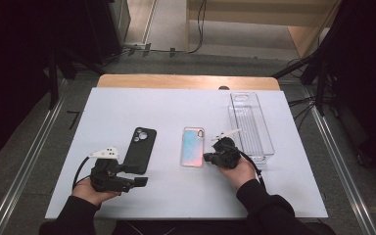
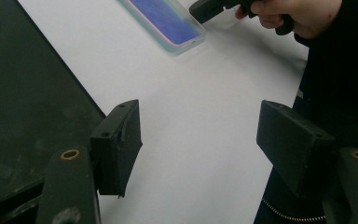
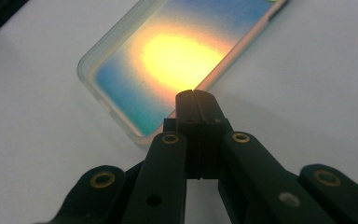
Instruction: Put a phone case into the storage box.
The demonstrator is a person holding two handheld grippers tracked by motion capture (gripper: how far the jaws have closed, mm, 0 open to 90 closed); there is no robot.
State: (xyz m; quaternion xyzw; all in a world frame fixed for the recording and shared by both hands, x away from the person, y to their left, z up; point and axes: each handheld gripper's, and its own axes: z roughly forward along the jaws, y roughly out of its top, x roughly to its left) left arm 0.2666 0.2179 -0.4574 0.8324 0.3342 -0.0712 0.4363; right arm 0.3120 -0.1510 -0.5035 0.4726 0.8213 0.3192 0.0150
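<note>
A black phone case lies camera side up, left of the table's middle. An iridescent blue-and-pink phone case lies flat to its right. My left gripper rests near the front edge, just below the black case. Its jaws stand open over bare table with nothing between them. My right gripper is shut, pads pressed together and empty. Its tips sit at the long right edge of the iridescent case, low over the table. Whether they touch it I cannot tell.
A clear plastic tray stands lengthwise at the right, just beyond my right hand. The white table sheet has free room in front and at the back left. In the left gripper view, the right gripper shows beside the iridescent case.
</note>
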